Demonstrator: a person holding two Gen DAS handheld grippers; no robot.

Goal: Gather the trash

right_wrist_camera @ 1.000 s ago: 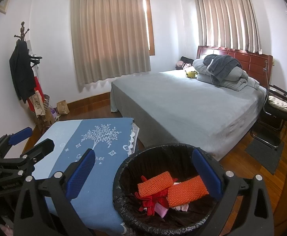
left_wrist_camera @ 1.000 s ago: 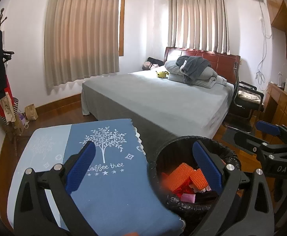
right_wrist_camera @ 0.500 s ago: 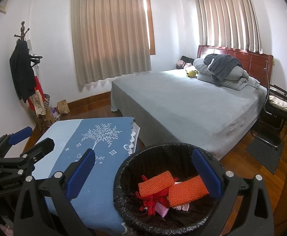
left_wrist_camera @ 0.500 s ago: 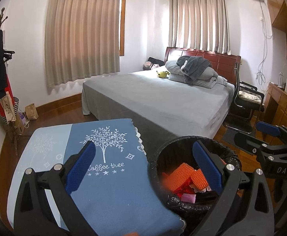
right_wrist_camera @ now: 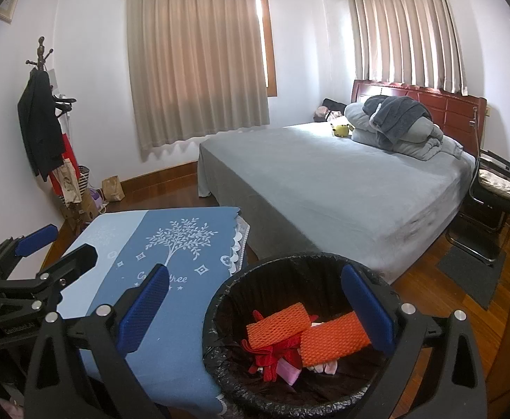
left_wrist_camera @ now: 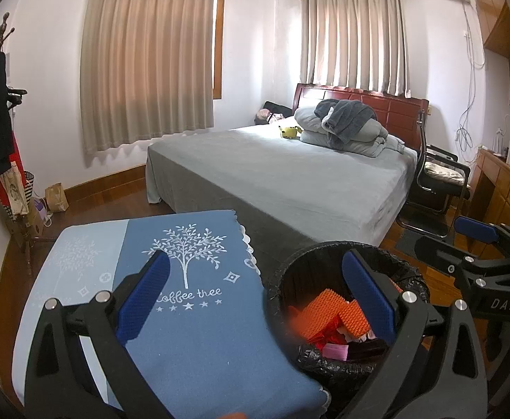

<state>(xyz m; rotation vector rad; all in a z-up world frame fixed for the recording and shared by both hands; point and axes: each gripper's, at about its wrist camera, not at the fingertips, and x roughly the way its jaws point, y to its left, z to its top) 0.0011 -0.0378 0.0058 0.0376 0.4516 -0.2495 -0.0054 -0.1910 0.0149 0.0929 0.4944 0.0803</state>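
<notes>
In a bedroom, a big bed with a grey cover fills the far side, and it has no trash on it that I can see. Nearer stands a small surface under a blue cloth with a white tree on it, and the part that shows looks bare. Just beside the surface sits a round bin lined with a black bag. The trash is inside the bin: two orange foam nets, some red scraps and a little pink piece near the bottom. The left gripper hangs over the edge of the surface and the bin with its blue fingers spread wide and nothing between them. The right gripper hangs over the bin, and its fingers are wide apart too and hold nothing. I think the dropping-in step is done and the job is close to its end. The next move would be to look round the room for any trash left out, then reach down with wide fingers and pinch it softly, because foam nets squash easily.
</notes>
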